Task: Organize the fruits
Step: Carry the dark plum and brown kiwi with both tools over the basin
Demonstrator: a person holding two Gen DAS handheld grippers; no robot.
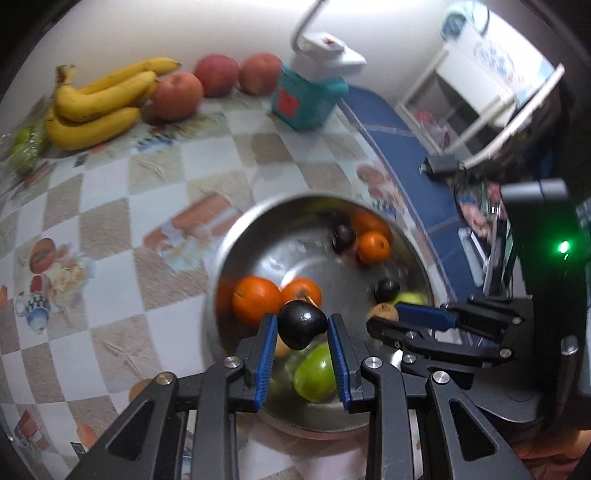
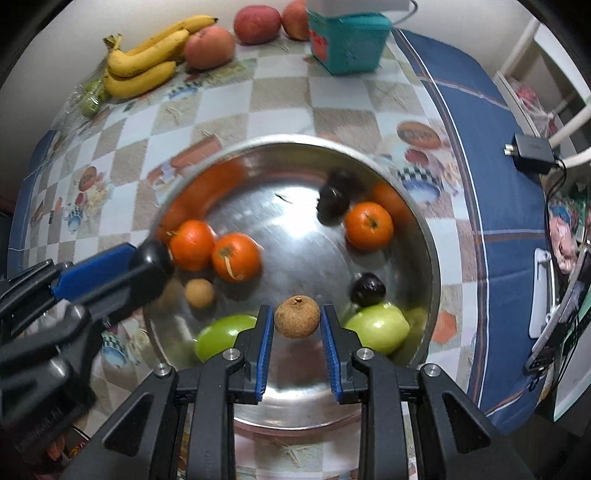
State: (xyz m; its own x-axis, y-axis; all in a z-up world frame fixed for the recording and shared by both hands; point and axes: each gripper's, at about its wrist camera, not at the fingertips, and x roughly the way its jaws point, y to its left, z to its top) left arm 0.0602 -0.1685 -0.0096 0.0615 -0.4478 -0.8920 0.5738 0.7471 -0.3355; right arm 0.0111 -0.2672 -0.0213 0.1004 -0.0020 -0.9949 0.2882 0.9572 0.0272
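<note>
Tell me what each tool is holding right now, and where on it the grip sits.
Left tool: shut on a dark plum, pinched across its sides. Right tool: shut on a brown round fruit, gripped across its middle, stem up. Both are over the steel bowl.

Checked tablecloth (image 2: 280, 107), beige and white squares with printed food pictures, covering the tabletop. Blue cloth (image 2: 476, 122) with pale stripes, along the table's right edge and draped over it. Teal container (image 2: 347, 44) at the far side, red label on its front face; white object (image 1: 325, 46) resting on top, white cable curving upward from it. Small black adapter box (image 2: 532, 151) beyond the right table edge, black cord trailing down from it. White frame of bars (image 1: 491, 110) behind the adapter; exact nature unclear. Clear plastic bag (image 2: 86, 96) at far left, greenish contents, blurred. Pale wall (image 1: 184, 29) behind the table.
</note>
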